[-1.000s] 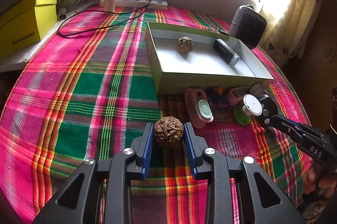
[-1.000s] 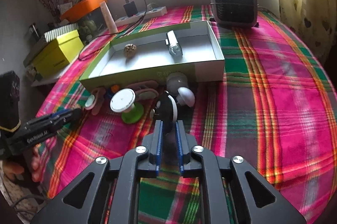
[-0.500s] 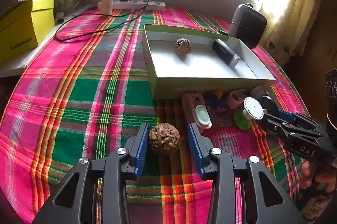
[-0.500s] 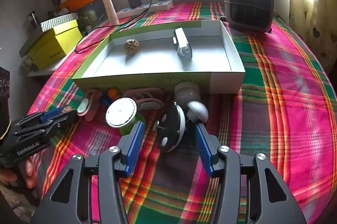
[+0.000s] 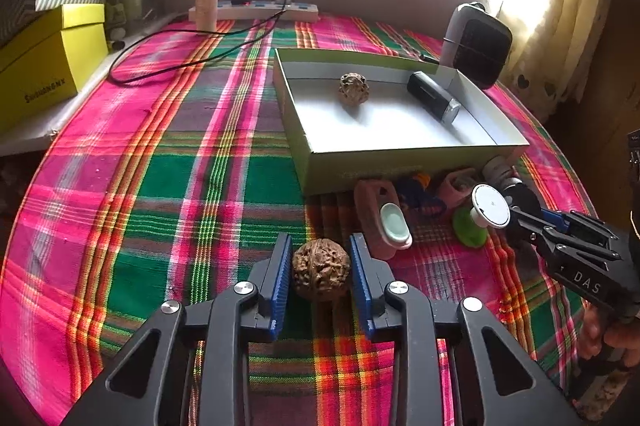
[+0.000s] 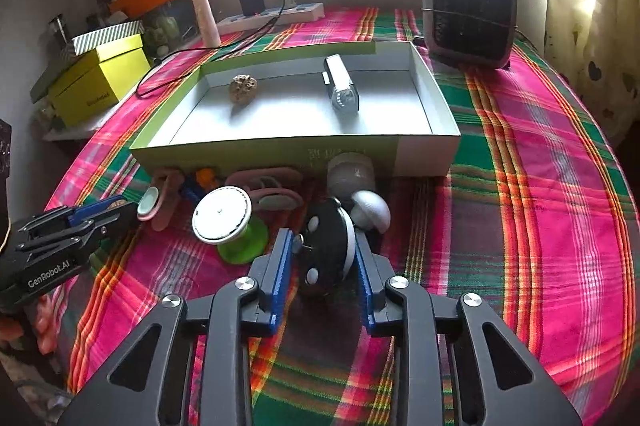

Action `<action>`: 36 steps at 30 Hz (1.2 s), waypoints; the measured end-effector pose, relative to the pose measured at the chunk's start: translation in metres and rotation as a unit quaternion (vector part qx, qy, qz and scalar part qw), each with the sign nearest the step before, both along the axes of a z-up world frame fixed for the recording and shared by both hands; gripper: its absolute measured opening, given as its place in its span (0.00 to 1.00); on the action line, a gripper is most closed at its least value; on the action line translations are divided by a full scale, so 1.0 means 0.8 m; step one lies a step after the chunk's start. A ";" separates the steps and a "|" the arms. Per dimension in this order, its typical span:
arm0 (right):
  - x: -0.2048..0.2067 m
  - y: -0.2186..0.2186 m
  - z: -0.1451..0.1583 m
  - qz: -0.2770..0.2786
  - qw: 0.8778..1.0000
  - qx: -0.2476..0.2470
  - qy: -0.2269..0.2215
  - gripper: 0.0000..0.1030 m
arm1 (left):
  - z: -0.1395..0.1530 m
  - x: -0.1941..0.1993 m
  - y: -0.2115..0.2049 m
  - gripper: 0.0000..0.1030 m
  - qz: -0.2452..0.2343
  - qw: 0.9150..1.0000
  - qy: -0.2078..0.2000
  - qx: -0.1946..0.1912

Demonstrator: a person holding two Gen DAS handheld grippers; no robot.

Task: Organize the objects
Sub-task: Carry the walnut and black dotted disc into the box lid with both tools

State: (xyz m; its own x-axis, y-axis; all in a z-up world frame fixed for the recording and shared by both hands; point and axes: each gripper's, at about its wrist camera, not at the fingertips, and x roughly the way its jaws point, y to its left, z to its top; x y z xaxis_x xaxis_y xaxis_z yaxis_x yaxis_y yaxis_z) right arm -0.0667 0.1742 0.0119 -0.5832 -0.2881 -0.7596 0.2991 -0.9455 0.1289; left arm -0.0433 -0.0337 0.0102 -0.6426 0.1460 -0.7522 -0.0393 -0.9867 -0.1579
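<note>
Sorting is barely begun: the box (image 5: 404,162) holds one walnut (image 5: 353,88) and a dark cylinder (image 5: 434,97). Left gripper (image 5: 320,272) is closing around a second walnut (image 5: 321,269); right gripper (image 6: 323,260) is closing around a black-and-white disc (image 6: 330,246). Other trinkets wait at the box's six o'clock.

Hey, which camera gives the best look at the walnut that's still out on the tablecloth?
The left wrist view: the walnut sits close and unblocked between the closing left tongs, its wrinkled shell sharp. The right wrist view doesn't show this walnut; there you see only the other walnut lying in the box.
</note>
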 end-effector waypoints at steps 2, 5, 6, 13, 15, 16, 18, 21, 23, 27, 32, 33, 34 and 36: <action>0.001 0.000 0.001 0.001 1.000 -0.003 0.000 0.28 | 0.000 0.001 0.000 0.26 -0.002 1.000 0.000 0.001; 0.002 0.001 0.002 0.000 1.000 -0.005 0.001 0.28 | 0.002 0.002 0.000 0.26 -0.007 1.000 0.001 0.003; 0.003 0.001 0.003 0.000 1.000 -0.005 0.001 0.28 | 0.003 0.002 0.001 0.26 -0.007 1.000 0.001 0.003; 0.006 0.000 0.010 0.003 1.000 -0.009 0.008 0.28 | 0.010 0.002 0.005 0.26 -0.012 1.000 0.007 0.004; 0.007 0.000 0.013 0.003 1.000 -0.012 0.011 0.28 | 0.012 0.002 0.004 0.26 -0.012 1.000 0.009 0.005; 0.007 0.000 0.015 0.004 1.000 -0.013 0.012 0.28 | 0.015 0.002 0.003 0.26 -0.011 1.000 0.011 0.008; 0.007 0.000 0.018 0.004 1.000 -0.012 0.015 0.28 | 0.019 0.001 0.003 0.26 -0.011 1.000 0.015 0.008; 0.007 0.001 0.023 0.002 1.000 -0.016 0.019 0.28 | 0.028 0.000 0.005 0.26 -0.016 1.000 0.024 0.011; 0.007 0.002 0.026 0.002 1.000 -0.018 0.022 0.28 | 0.032 -0.002 0.005 0.26 -0.018 0.999 0.027 0.015; 0.001 0.002 0.034 0.003 0.999 -0.018 0.028 0.28 | 0.040 -0.011 0.007 0.26 -0.024 0.999 0.031 0.020; -0.013 0.000 0.046 0.003 0.999 -0.019 0.039 0.28 | 0.052 -0.028 0.007 0.26 -0.027 0.999 0.039 0.023; -0.016 -0.001 0.048 0.003 0.999 -0.018 0.041 0.28 | 0.054 -0.034 0.007 0.26 -0.027 0.999 0.038 0.024; -0.020 -0.002 0.051 0.004 0.999 -0.017 0.044 0.28 | 0.055 -0.038 0.006 0.26 -0.027 0.999 0.039 0.026; -0.028 -0.003 0.054 0.003 0.999 -0.016 0.046 0.28 | 0.056 -0.046 0.006 0.26 -0.028 0.999 0.037 0.027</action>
State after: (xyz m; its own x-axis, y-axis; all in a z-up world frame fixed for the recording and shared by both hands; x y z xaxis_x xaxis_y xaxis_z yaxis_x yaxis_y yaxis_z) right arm -0.0893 0.1722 0.0548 -0.6486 -0.3150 -0.6929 0.3161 -0.9396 0.1313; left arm -0.0798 -0.0288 0.0549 -0.6863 0.2216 -0.6928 -0.1071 -0.9729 -0.2051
